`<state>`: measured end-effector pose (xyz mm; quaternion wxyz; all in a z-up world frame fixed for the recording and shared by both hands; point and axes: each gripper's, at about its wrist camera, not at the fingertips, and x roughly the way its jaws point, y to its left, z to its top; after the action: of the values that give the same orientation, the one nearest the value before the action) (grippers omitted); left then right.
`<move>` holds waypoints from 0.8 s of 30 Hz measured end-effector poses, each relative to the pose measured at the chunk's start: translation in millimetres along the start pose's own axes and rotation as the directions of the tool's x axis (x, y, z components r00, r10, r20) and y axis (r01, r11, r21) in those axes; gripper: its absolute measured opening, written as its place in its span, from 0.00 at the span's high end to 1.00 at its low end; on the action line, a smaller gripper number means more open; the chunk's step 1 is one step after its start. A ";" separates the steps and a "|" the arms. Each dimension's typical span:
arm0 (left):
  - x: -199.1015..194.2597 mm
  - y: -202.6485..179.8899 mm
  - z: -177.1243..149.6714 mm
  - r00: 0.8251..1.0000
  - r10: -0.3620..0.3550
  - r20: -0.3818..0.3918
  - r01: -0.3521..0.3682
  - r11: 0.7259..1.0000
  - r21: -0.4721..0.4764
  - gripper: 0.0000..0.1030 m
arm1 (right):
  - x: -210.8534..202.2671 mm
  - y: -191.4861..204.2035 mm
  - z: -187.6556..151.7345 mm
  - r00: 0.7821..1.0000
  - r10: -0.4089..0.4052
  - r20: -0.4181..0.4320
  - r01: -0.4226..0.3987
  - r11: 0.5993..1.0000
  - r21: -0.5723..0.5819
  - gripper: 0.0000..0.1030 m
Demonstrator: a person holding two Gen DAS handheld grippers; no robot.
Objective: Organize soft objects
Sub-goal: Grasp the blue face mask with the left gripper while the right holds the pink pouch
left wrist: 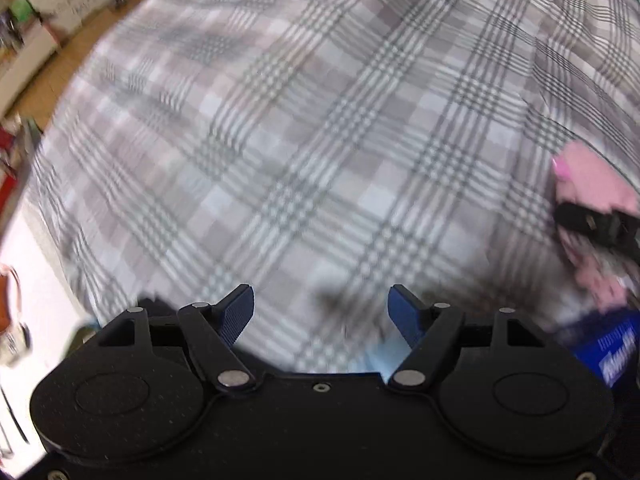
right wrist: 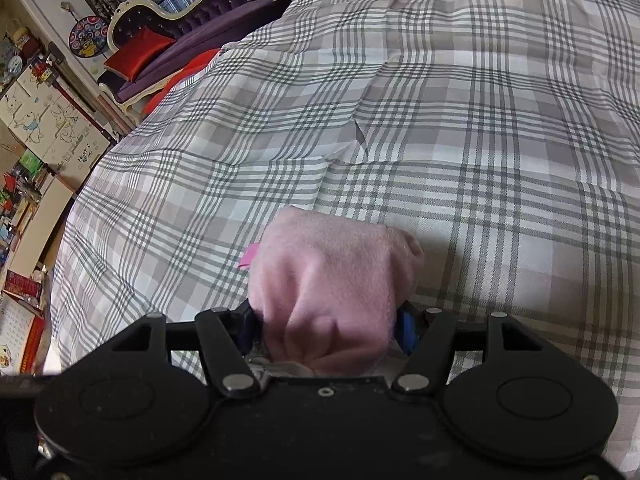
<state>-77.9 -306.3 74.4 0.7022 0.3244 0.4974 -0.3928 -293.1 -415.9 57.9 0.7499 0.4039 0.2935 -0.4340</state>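
A pink soft plush object (right wrist: 332, 280) with a small bright pink tag (right wrist: 249, 258) sits between the fingers of my right gripper (right wrist: 326, 326), which is shut on it, just above the grey plaid bed cover (right wrist: 480, 120). The same pink object (left wrist: 592, 188) and a black right fingertip (left wrist: 580, 220) show at the right edge of the left wrist view. My left gripper (left wrist: 320, 314) is open and empty, hovering over the plaid cover (left wrist: 300, 140). The left view is motion-blurred.
A purple chaise (right wrist: 192, 24) with a red cushion (right wrist: 138, 56) stands beyond the bed's far left. Shelves and drawings (right wrist: 44, 120) line the left wall. A blue box (left wrist: 612, 352) lies at the lower right of the left wrist view.
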 end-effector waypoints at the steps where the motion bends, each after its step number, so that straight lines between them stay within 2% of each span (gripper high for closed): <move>1: -0.8 4.0 -5.6 1.000 -0.022 -0.020 0.021 1.000 -0.015 0.32 | -0.1 0.4 -0.1 1.000 0.001 -0.001 -0.001 1.000 -0.001 0.38; 3: -2.6 10.4 -18.5 0.997 -0.059 -0.048 0.057 0.997 -0.045 0.32 | -0.7 1.4 -1.2 1.000 0.005 -0.003 -0.005 1.000 -0.008 0.38; 7: -4.9 19.2 -40.8 0.994 -0.090 -0.065 0.083 0.991 -0.105 0.33 | -4.6 2.4 -2.2 1.000 0.016 0.002 -0.016 1.000 -0.014 0.38; 11: -6.3 28.8 -52.4 0.978 -0.192 -0.078 0.172 0.964 -0.205 0.32 | -6.9 1.9 -2.0 1.000 0.013 0.010 -0.013 1.000 -0.016 0.38; 14: -7.2 25.6 -55.6 0.971 -0.228 -0.066 0.207 0.950 -0.235 0.32 | -5.1 2.9 -2.2 1.000 0.012 0.005 -0.012 1.000 -0.020 0.38; 20: 7.3 8.3 -55.5 0.980 -0.182 -0.086 0.161 0.964 -0.209 0.32 | -5.5 3.9 -2.7 1.000 0.015 0.007 -0.015 1.000 -0.028 0.38; 24: 13.5 -2.5 -46.8 0.989 -0.133 -0.056 0.123 0.979 -0.164 0.32 | -6.8 3.3 -2.3 1.000 0.022 0.011 -0.022 0.999 -0.027 0.38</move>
<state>-98.1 -271.0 47.5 0.6824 0.2470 0.5702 -0.3850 -293.4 -410.1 63.3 0.7615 0.3948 0.2906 -0.4239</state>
